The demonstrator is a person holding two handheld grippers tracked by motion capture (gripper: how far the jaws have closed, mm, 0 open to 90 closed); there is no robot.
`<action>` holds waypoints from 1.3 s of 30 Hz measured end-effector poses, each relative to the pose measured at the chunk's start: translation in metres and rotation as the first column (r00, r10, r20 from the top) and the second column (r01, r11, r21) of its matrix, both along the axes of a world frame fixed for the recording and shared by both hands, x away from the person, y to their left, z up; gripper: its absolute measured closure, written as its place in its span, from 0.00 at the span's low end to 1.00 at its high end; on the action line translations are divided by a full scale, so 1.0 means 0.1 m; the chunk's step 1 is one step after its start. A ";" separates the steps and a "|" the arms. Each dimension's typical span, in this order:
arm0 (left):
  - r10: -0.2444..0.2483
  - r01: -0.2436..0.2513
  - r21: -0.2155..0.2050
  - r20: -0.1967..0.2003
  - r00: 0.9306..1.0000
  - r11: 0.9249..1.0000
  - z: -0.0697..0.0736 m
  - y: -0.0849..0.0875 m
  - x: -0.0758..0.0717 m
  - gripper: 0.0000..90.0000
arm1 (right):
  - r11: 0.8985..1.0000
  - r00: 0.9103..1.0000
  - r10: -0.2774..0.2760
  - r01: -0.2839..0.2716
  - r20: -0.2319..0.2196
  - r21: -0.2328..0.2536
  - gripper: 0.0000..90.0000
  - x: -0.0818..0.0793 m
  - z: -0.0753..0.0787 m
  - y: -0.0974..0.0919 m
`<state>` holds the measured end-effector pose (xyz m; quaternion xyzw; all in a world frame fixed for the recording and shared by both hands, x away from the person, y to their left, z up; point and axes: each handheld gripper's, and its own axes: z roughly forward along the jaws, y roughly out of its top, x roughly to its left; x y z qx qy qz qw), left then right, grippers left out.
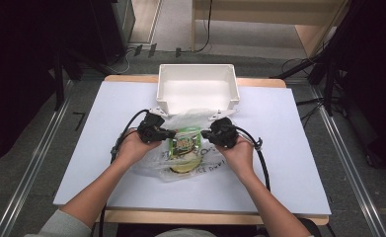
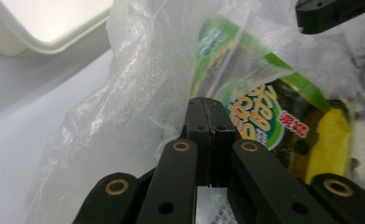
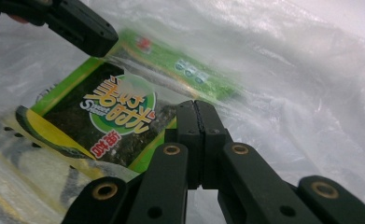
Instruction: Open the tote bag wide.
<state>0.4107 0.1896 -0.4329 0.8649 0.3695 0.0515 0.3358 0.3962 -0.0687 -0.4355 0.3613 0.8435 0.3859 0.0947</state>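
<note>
A clear plastic bag [image 1: 208,167] with dark lettering lies in the middle of the white table. Inside it are a green seaweed snack packet [image 1: 185,142] and a yellow-rimmed item [image 1: 182,168] below it. My left gripper [image 1: 172,133] points at the packet's left side, my right gripper [image 1: 204,133] at its right side. In the left gripper view the jaws [image 2: 210,105] are pressed together against the bag film [image 2: 124,93], with the packet [image 2: 264,116] just beyond. The right gripper view shows its jaws [image 3: 196,107] together over the packet [image 3: 110,116]. Whether film is pinched I cannot tell.
A white, empty plastic bin [image 1: 198,69] stands right behind the bag at the table's back edge; its corner [image 2: 40,32] is in the left gripper view. The white table top [image 1: 289,148] stretches out bare on both sides. Cables and stands lie on the floor beyond.
</note>
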 end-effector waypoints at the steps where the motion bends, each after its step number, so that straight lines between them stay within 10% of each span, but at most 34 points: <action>1: 0.004 -0.004 -0.009 0.004 1.000 1.000 -0.01 0.01 0.01 1.00 | 1.000 1.000 -0.001 0.001 -0.006 0.001 1.00 0.00 -0.01 0.00; 21: 0.154 -0.152 -0.047 0.043 0.987 0.987 -0.18 0.20 0.27 1.00 | 0.999 0.997 0.027 -0.031 -0.076 -0.043 1.00 -0.37 -0.30 -0.16; 39: 0.196 -0.198 0.038 0.045 0.980 0.979 -0.24 0.10 0.41 1.00 | 0.991 0.988 0.133 -0.135 -0.082 -0.018 1.00 -0.94 -0.36 -0.10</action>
